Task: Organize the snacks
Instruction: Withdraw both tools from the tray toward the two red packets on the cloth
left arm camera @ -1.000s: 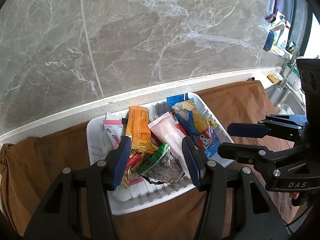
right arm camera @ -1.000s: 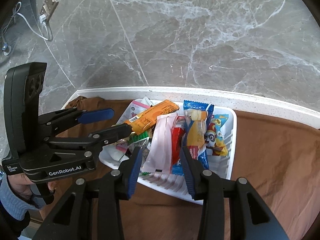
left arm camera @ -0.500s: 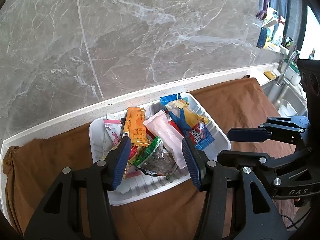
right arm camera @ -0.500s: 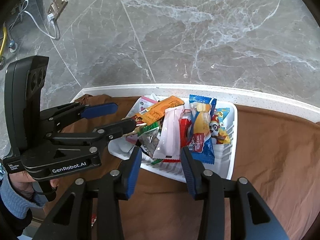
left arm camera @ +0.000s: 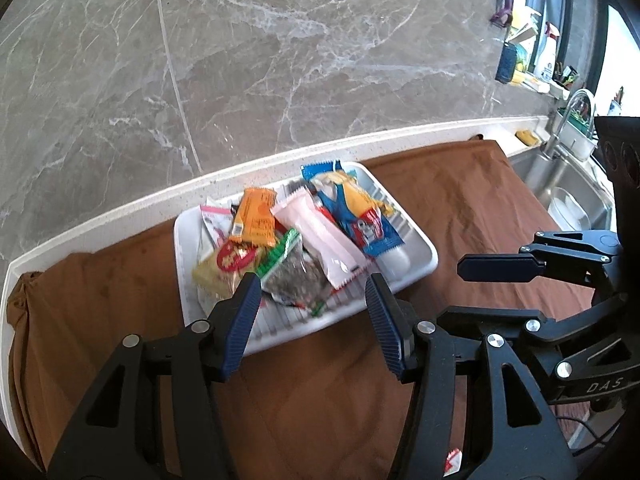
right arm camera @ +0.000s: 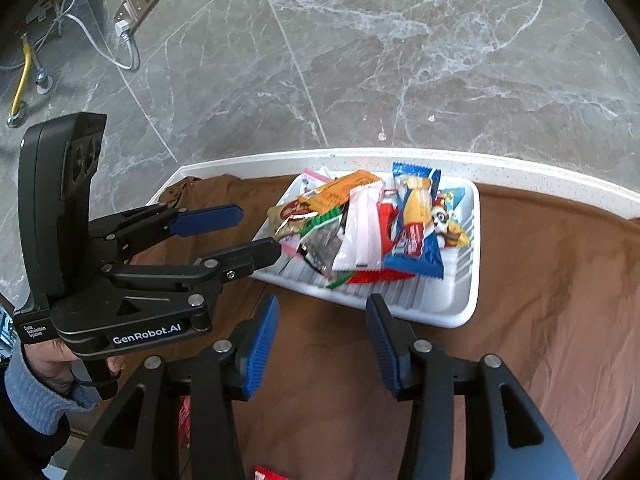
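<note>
Both grippers hang empty before a heaped white tray (left arm camera: 424, 258) of snack packets (left arm camera: 316, 236) at centre frame.
Left gripper (left arm camera: 310, 296) stands partly open; right gripper (right arm camera: 320, 320), its jaws just opening, holds nothing. Loosely overlapped packets could slide off if nudged.

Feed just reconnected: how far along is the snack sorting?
Done: the snacks sit piled in the white tray on the brown cloth.
In hand: nothing; the left tongs and right tongs are open and empty, the right's jaws having just been opening.
Left: possibly a red wrapper at the near edge.
</note>
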The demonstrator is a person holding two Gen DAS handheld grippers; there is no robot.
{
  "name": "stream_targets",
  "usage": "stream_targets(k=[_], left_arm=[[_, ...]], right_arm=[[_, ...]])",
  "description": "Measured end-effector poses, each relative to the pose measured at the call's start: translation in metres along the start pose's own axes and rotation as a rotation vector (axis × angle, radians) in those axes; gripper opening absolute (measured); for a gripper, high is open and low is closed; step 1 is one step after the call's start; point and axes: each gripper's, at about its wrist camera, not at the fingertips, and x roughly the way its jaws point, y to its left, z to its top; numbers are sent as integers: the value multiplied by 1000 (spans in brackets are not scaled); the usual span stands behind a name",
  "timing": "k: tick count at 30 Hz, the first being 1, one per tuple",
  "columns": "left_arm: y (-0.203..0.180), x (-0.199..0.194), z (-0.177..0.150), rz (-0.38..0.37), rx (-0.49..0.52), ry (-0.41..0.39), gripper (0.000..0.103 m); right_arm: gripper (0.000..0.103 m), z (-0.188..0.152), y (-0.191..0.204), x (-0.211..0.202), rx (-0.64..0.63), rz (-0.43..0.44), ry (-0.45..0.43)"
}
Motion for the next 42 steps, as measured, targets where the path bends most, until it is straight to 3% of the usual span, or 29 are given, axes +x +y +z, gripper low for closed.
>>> stream_targets(k=[19, 42], left_arm=[[-7, -33, -60, 6, -16, 42, 53], [0, -43, -136, 30, -64, 137, 55]], right_arm=[[54, -48, 28, -21, -15, 26, 29], [54, -123, 54, -14, -17, 56, 160]])
